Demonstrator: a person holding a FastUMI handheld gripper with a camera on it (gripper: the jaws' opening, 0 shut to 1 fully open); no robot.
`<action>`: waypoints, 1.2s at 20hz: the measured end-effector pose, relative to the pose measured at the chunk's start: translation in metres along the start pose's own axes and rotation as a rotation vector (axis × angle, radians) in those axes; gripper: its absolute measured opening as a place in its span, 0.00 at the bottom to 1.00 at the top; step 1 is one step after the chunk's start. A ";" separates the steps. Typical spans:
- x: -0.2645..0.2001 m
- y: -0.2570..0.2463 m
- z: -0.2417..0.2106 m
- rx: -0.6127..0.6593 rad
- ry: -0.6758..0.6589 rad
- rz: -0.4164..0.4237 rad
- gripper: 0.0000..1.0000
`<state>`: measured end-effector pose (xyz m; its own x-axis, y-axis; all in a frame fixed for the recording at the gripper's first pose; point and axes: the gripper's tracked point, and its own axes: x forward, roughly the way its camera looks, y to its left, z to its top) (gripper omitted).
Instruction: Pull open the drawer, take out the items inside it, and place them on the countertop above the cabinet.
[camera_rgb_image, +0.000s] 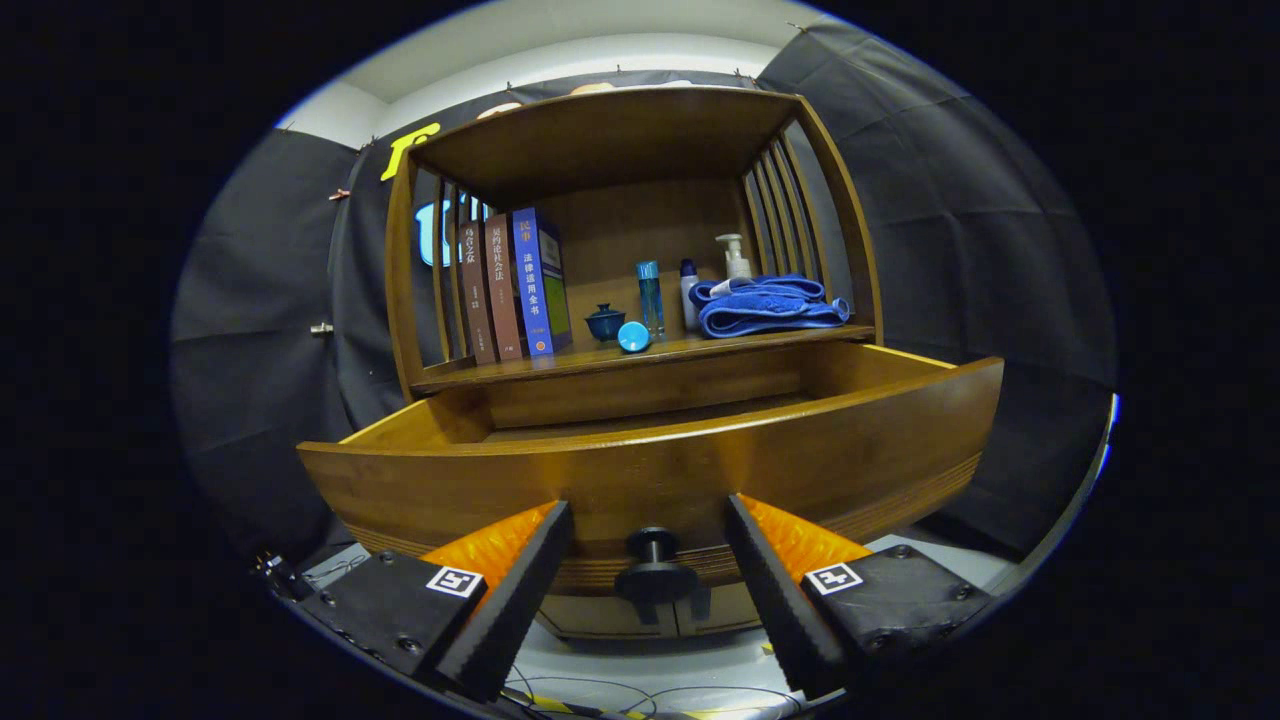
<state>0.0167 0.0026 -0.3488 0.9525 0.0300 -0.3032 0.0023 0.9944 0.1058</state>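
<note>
Drawer (650, 470) stands pulled out from the cabinet (640, 240), its dark knob (655, 570) between the fingers of the gripper (648, 525), which are spread wide and touch nothing. Far on the countertop (560, 362) sit books (515, 285), bottles (650, 295) and a folded blue towel (765, 305).

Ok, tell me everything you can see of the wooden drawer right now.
The brown wooden drawer is pulled well out of the cabinet, under the shelf with books and a folded blue towel. Its glossy curved front has fine grooves along the lower edge and a dark round knob at the middle. The gripper is open, its fingers either side of the knob without touching it. The side walls have lighter top edges. Nothing lying inside is visible over the front; the floor is mostly hidden.
</note>
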 end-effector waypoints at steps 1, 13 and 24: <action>0.007 -0.001 0.004 -0.010 -0.003 -0.002 1.00; 0.068 -0.001 0.014 -0.080 0.030 -0.015 0.99; 0.130 -0.005 0.020 -0.027 0.033 -0.014 0.99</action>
<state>0.1461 -0.0001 -0.3697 0.9418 0.0195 -0.3357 0.0066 0.9971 0.0763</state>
